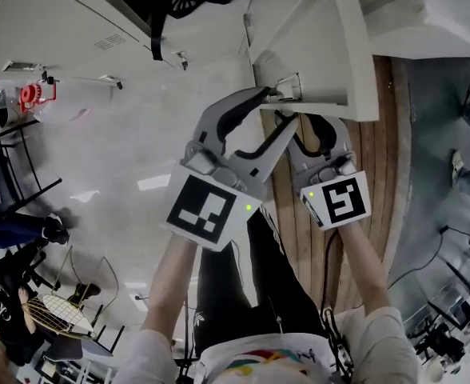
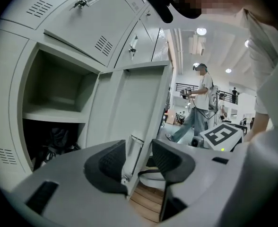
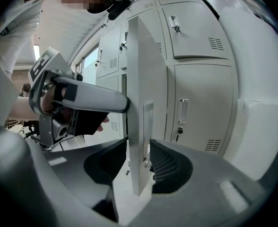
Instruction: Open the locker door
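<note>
The pale grey locker door (image 1: 315, 38) stands swung out from the bank of lockers. Both grippers sit at its free edge, by the latch plate (image 2: 129, 157). My left gripper (image 1: 281, 109) straddles that edge, and in the left gripper view its pads (image 2: 111, 162) meet both faces of the door (image 2: 129, 103). My right gripper (image 1: 319, 118) is just beside it. In the right gripper view the door edge (image 3: 139, 79) stands between its wide-set jaws (image 3: 136, 162), and the left pad stands off the panel. The left gripper's finger (image 3: 89, 98) also reaches the door there.
The opened compartment (image 2: 54, 89) is bare, with a dark bag (image 2: 54, 141) in the one below. Closed lockers (image 3: 195, 27) line the wall on the right. Another person (image 2: 200, 103) walks with grippers in the hall behind. A wooden floor (image 1: 363, 214) lies below.
</note>
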